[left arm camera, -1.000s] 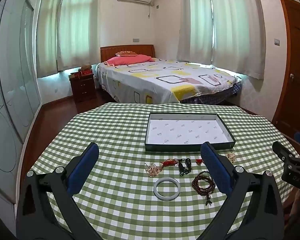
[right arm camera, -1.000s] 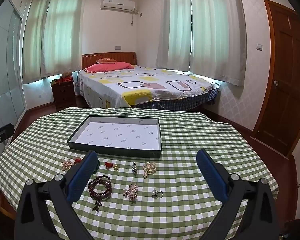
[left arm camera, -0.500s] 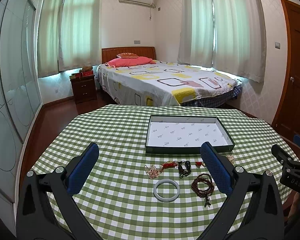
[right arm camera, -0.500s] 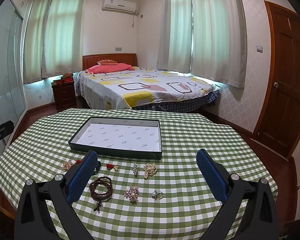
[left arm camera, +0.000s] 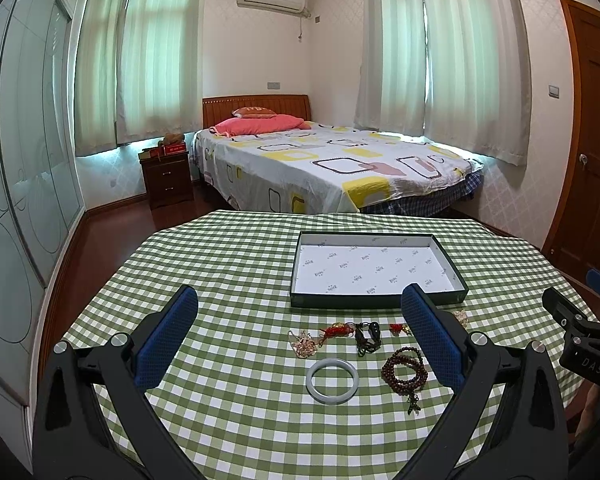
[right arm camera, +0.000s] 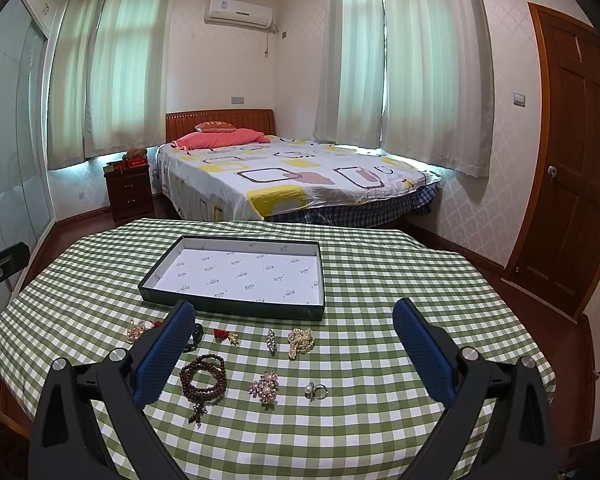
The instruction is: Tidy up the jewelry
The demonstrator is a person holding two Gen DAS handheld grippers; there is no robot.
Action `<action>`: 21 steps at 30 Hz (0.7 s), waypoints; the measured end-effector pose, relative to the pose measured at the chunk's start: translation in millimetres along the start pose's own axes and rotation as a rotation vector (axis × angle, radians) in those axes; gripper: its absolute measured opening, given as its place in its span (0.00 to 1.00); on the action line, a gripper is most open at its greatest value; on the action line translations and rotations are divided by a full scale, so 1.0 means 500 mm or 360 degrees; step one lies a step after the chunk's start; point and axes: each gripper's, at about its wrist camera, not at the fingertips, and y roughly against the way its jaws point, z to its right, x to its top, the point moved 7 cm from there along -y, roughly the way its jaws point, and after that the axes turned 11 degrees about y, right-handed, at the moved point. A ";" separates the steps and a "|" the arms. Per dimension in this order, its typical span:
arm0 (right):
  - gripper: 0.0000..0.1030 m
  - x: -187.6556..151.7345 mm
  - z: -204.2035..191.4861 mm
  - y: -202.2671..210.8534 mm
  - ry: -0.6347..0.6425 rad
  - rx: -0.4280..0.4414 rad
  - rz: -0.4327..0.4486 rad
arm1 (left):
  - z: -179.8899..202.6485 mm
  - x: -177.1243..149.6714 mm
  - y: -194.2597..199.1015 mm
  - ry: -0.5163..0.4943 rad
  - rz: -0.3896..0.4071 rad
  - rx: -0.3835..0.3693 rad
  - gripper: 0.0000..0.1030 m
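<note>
A shallow dark box with a white lining [left arm camera: 378, 302] [right arm camera: 236, 307] lies on the green checked table. In front of it jewelry is spread out: a pale jade bangle [left arm camera: 332, 375], a brown bead bracelet [left arm camera: 405, 369] [right arm camera: 203, 377], a red knot charm [left arm camera: 336, 330], a black cord pendant [left arm camera: 367, 336], a pearl string [right arm camera: 301, 340], a crystal brooch [right arm camera: 265, 387] and a pearl ring [right arm camera: 315, 390]. My left gripper [left arm camera: 300, 312] hangs open above the bangle's row. My right gripper [right arm camera: 294, 326] is open too, above the brooch and ring. Neither holds anything.
The table's rounded edge [right arm camera: 532, 344] drops off at the right. Behind it stand a bed [left arm camera: 332, 168], a nightstand [left arm camera: 166, 178] and a wooden door [right arm camera: 568, 168]. The right gripper's body shows at the left wrist view's right edge [left arm camera: 580, 340].
Both views have tilted up slightly, so the box and jewelry sit a little lower in frame. Both grippers stay open and nothing on the table has moved.
</note>
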 end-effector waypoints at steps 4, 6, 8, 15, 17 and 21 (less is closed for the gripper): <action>0.94 0.001 0.000 0.001 0.0002 0.0000 0.0000 | 0.000 0.000 0.000 -0.0001 0.0000 0.0001 0.96; 0.94 -0.001 -0.002 0.001 0.0001 -0.0001 0.0002 | 0.000 0.000 0.000 -0.0002 0.0000 0.0002 0.96; 0.94 0.001 0.000 0.001 0.0001 -0.0001 0.0001 | -0.001 -0.001 0.001 -0.0001 0.0000 0.0004 0.96; 0.94 -0.001 -0.003 0.002 0.0001 -0.0003 0.0003 | -0.001 -0.001 0.001 -0.0002 0.0000 0.0005 0.96; 0.94 0.000 -0.003 0.003 0.0001 -0.0002 0.0004 | -0.001 -0.001 0.001 -0.0001 0.0000 0.0004 0.96; 0.94 0.001 -0.002 0.003 0.0001 0.0000 0.0003 | -0.001 -0.002 0.001 0.0000 -0.0002 0.0005 0.96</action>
